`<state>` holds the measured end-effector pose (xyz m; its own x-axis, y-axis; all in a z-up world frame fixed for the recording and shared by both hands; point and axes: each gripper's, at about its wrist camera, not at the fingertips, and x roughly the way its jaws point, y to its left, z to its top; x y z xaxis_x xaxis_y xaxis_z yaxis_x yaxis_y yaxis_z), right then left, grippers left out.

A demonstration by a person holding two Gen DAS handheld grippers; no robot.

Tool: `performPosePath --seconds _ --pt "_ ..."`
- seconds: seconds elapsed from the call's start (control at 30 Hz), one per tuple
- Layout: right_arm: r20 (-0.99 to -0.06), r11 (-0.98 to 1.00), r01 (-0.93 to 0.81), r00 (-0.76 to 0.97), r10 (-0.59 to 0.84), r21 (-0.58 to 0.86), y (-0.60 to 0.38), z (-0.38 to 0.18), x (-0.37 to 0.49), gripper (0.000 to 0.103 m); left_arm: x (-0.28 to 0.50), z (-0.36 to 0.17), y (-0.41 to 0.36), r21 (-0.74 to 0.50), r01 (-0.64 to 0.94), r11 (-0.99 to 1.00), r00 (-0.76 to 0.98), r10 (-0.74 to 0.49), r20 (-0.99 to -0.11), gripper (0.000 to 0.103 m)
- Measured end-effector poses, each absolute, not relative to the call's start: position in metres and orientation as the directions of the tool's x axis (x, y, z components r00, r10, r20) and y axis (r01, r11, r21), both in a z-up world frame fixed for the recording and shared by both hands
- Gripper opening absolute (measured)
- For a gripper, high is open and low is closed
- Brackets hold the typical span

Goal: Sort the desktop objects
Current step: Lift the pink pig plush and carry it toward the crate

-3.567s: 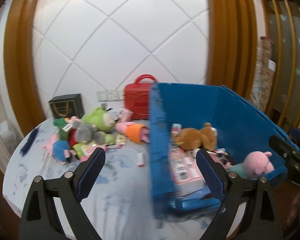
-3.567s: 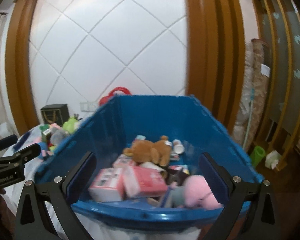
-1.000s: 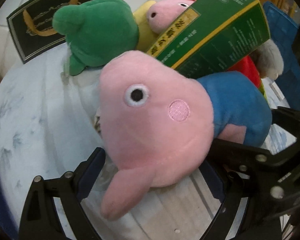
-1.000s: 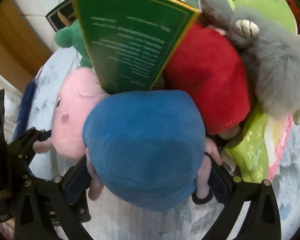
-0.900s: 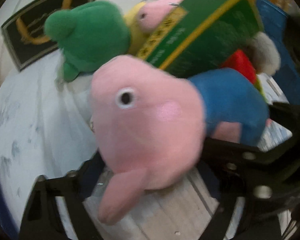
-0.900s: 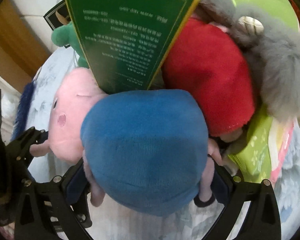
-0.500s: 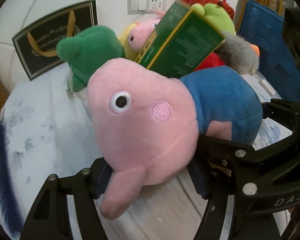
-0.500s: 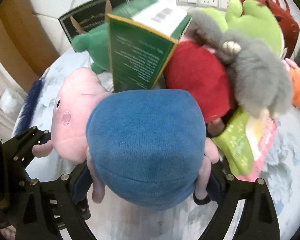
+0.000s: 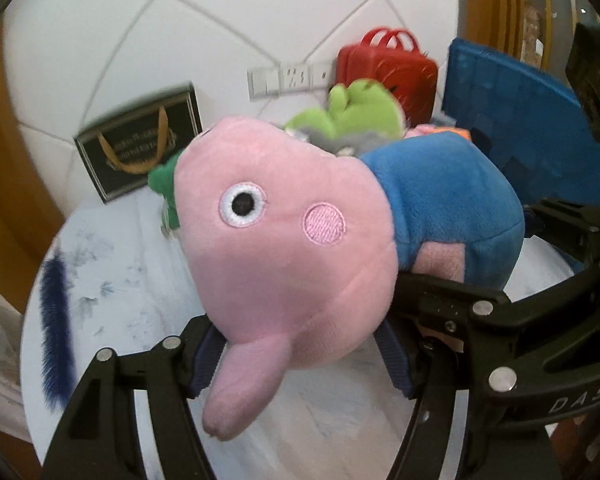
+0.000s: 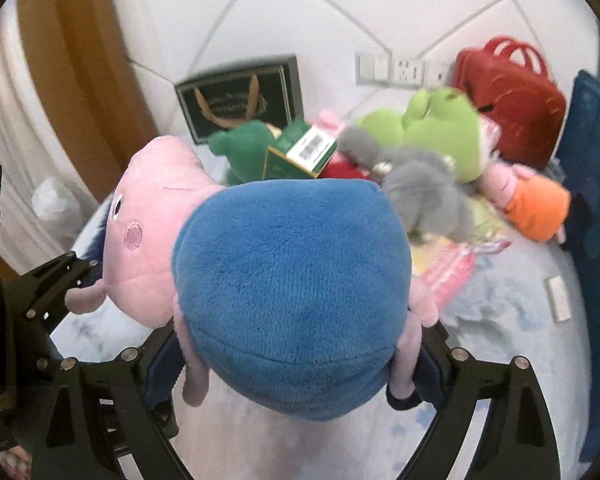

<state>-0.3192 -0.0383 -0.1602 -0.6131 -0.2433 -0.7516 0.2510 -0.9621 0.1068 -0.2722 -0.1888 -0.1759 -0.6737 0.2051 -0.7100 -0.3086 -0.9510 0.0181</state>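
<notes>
Gripping one pink pig plush (image 9: 284, 240) between them, both grippers are carrying it clear of the tabletop (image 9: 112, 280). The left gripper (image 9: 300, 356) is pinching the soft pink head; the right gripper (image 10: 296, 368) is pinching the fuzzy blue body. The plush's long axis is running across from one gripper to the other, head toward the left. Beyond, loose toys and a green carton (image 10: 300, 152) are lying piled toward the tabletop's far edge. The hard-walled blue bin (image 9: 532, 120) is standing off the right edge, nearer the right gripper.
</notes>
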Motion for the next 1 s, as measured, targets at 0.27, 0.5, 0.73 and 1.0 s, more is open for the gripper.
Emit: performPosePath --seconds 0.27,0.5,0.73,1.0 --pt "-0.665 -0.953 0.297 -0.699 -0.265 0.068 0.028 -0.093 -0.231 0.093 -0.183 -0.11 -0.112 0.057 -0.28 -0.958 -0.771 0.188 -0.608 0.067" --pt "-0.589 -0.962 0.272 -0.774 -0.232 0.022 0.102 -0.043 -0.169 0.094 -0.136 -0.065 -0.038 0.068 -0.306 -0.95 -0.818 0.226 -0.529 0.067" --pt "-0.52 -0.984 0.179 -0.839 -0.158 0.011 0.175 -0.003 -0.152 0.094 -0.137 -0.023 0.038 0.106 -0.399 -0.911 -0.833 0.312 -0.457 0.067" --pt "-0.461 -0.998 0.028 -0.887 0.005 -0.064 0.261 0.046 -0.143 0.095 -0.156 0.019 0.134 0.083 -0.526 -0.846 -0.798 0.458 -0.391 0.067"
